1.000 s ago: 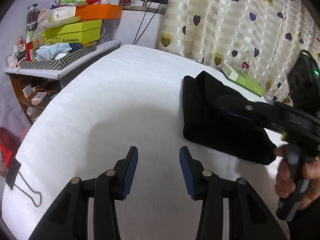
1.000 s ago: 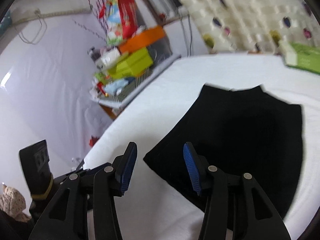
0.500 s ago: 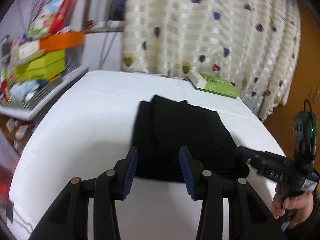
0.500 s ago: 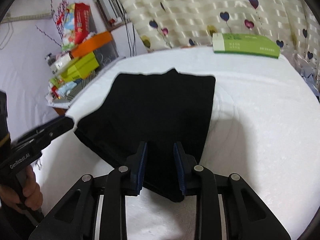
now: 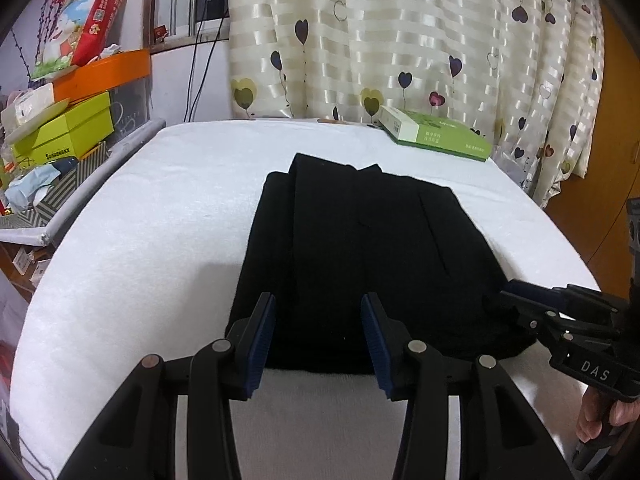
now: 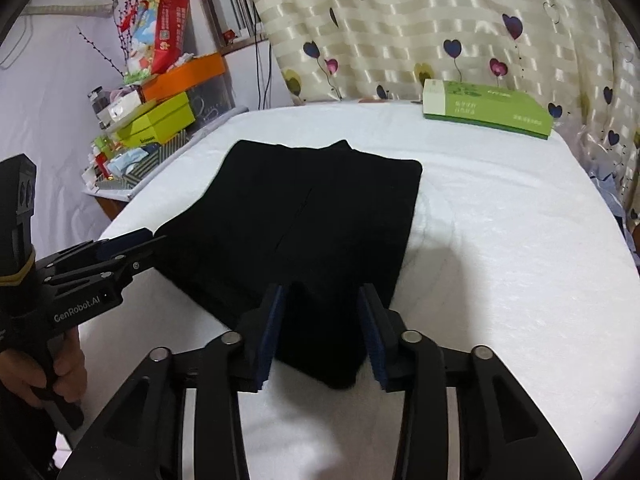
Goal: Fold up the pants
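Observation:
The black pants (image 5: 360,248) lie folded in a flat rectangle on the white bed (image 5: 160,240); they also show in the right wrist view (image 6: 304,220). My left gripper (image 5: 318,338) is open, its blue pads either side of the pants' near edge. My right gripper (image 6: 322,330) is open around the near right corner of the pants, fabric between its pads. The right gripper shows in the left wrist view (image 5: 516,300) at the pants' right corner. The left gripper shows in the right wrist view (image 6: 136,246) at the pants' left corner.
A green box (image 5: 436,132) lies at the bed's far right by the heart-print curtain (image 5: 400,40). A cluttered shelf with green and orange boxes (image 5: 68,128) stands to the left of the bed. White bed surface lies on both sides of the pants.
My left gripper has swung right from bare bed to the pants' near edge. My right gripper narrowed at the pants' corner half a second ago and has opened wider again.

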### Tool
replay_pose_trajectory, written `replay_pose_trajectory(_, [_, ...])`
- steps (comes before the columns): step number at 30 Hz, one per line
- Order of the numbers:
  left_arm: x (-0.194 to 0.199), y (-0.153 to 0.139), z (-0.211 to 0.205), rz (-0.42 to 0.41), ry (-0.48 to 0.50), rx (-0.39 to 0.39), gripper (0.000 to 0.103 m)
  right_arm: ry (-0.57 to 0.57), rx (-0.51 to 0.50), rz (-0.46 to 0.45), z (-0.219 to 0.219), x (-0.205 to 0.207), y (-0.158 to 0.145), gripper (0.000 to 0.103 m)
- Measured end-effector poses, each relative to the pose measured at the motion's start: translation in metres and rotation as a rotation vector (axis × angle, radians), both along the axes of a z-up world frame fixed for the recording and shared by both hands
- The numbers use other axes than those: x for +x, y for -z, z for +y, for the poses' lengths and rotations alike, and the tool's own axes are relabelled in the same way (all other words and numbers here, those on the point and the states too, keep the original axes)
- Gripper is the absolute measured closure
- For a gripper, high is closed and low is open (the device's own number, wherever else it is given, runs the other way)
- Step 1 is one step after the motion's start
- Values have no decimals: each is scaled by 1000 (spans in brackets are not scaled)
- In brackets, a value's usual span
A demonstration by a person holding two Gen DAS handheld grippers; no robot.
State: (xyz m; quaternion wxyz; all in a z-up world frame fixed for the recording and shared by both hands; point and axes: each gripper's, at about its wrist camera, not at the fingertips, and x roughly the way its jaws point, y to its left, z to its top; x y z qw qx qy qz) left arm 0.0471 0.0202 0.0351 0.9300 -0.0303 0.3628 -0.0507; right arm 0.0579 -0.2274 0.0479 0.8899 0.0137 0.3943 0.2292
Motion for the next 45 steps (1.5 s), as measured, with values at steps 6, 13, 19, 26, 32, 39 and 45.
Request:
replay_pose_trajectory(6, [-24, -5, 5, -8, -23, 2, 56, 4, -22, 0, -5, -22, -3, 61])
replay_pose_trajectory(13, [-46, 3, -4, 22, -27, 31, 56, -14, -64, 12, -2, -39, 5, 59])
replay_pose_trajectory(19, [-52, 11, -13, 45, -9, 56, 56, -32, -94, 17, 4, -42, 13, 58])
replay_pose_trajectory(26, [-45, 20, -15, 73, -15, 71, 56, -39, -84, 28, 5, -36, 16, 57])
replay_pose_trajectory(32, [-41, 17, -11, 60, -17, 51, 56, -17, 7, 47, -5, -20, 10, 57])
replay_pose_trajectory(39, [-15, -12, 13, -10, -25, -13, 55, 8, 119, 97, -16, 27, 8, 52])
replay_pose_trajectory(45, [29, -14, 24, 15, 17, -56, 49, 39, 156, 170, -19, 60, 24, 51])
